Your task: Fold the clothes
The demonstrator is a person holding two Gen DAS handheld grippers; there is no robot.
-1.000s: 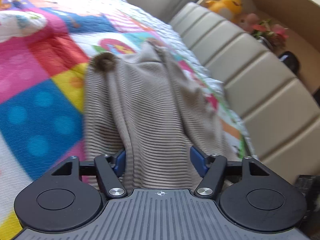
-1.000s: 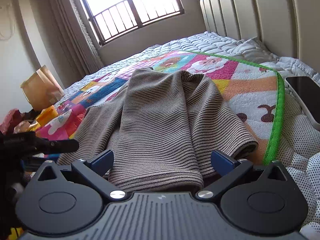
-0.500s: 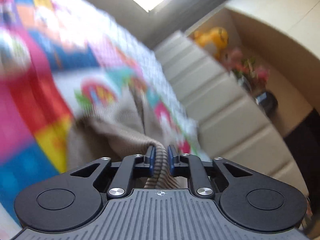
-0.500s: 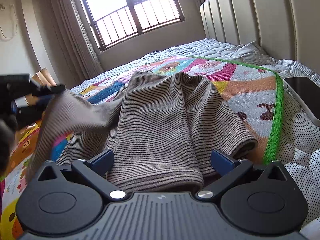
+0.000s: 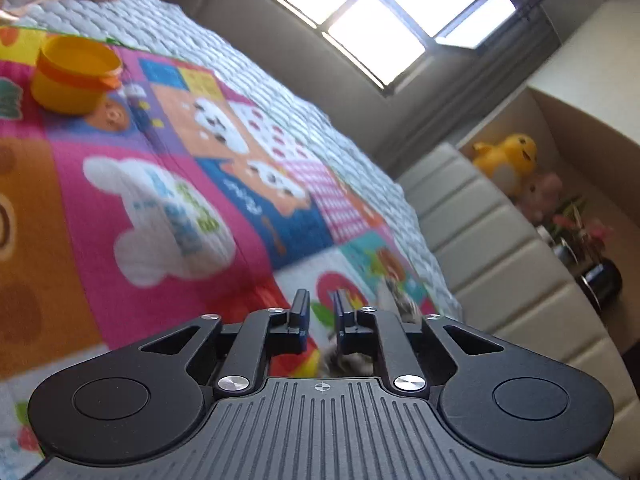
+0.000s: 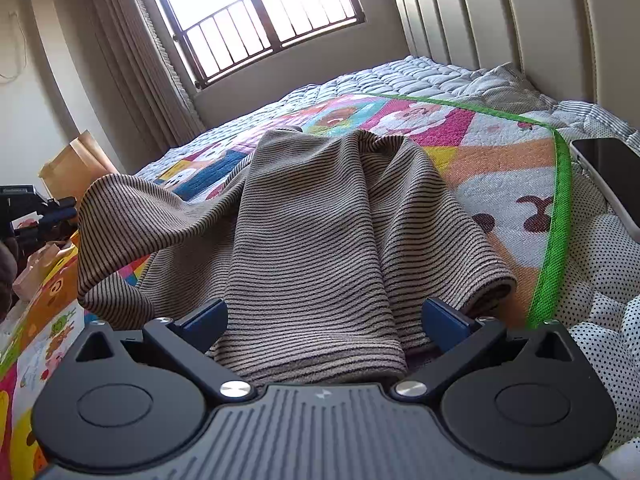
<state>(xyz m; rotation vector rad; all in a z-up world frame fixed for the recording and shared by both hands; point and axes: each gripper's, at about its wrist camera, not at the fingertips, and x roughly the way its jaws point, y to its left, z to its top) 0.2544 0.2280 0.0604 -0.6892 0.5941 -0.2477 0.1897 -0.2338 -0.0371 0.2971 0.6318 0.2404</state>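
Observation:
A brown striped knit garment [image 6: 320, 240] lies on the colourful play mat [image 6: 500, 160] spread over the bed. Its left part is raised in a fold, and beside that fold's edge my left gripper [image 6: 60, 210] hovers. In the left wrist view the left gripper [image 5: 320, 314] has a narrow gap and its jaws are opening. Only the mat shows between the pads, while a bit of the garment [image 5: 348, 360] shows below the right finger. My right gripper [image 6: 324, 316] stands wide open around the near hem, and its pads do not press the cloth.
A yellow cup [image 5: 72, 76] stands on the mat [image 5: 120, 160] at the far left. A dark phone [image 6: 612, 172] lies at the bed's right edge. The padded headboard [image 6: 520, 20] runs along the right. A paper bag [image 6: 76, 160] stands beyond the bed's left side.
The left gripper shut on the garment's left edge, lifted it up and sideways, and its jaws have now parted a little. The right gripper has not moved.

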